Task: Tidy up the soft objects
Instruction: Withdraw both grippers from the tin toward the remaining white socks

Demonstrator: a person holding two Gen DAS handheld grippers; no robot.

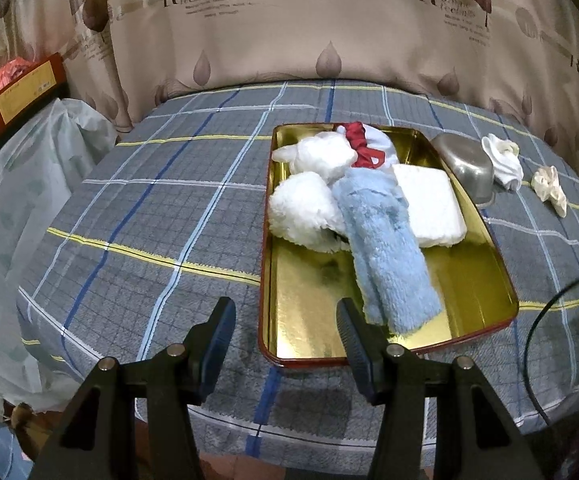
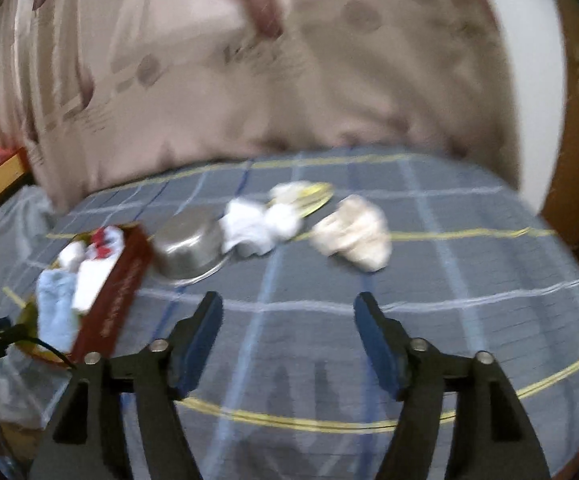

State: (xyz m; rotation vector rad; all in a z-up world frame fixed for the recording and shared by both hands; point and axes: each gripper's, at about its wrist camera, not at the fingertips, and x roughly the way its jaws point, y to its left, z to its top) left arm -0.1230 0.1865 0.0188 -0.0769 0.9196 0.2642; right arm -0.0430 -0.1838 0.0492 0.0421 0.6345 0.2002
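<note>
Your left gripper [image 1: 285, 320] hangs over the near left corner of the tin [image 1: 501, 280], fingers spread with nothing between them, one finger over the cloth [image 1: 129, 208] and the other over the tin's gold floor. Your right gripper [image 2: 289, 312] is also spread and empty, aimed across the cloth at the pieces not yet stowed; its view is smeared, so read positions there loosely. The tin already holds a blue towel [image 1: 385, 264], a white pad [image 1: 429, 208], a white puff [image 1: 301, 210] and a white plush with a red ribbon [image 1: 363, 146]. Outside it, well to the right, lie a white sock [image 2: 253, 228] and a cream sock [image 2: 353, 232], with another pale bit [image 2: 289, 192] behind them on what looks like a yellow disc; I cannot tell what that is. The main risk is the steel bowl [image 2: 187, 240], upside down between the tin and the white sock and touching or nearly touching both: come in low for that sock and a finger may clip the bowl, skid it into the tin's wall, or trap its rim along with the fabric. A shallow pinch on a bunched sock may catch one fold only, so it trails and drags over the bowl on the way back. The blue towel's near end rides up by the tin's front edge close to your left finger; nudge it and it may flop out. Mind also the black cable [image 1: 537, 340] looping at the right, which could snag a swinging arm.
</note>
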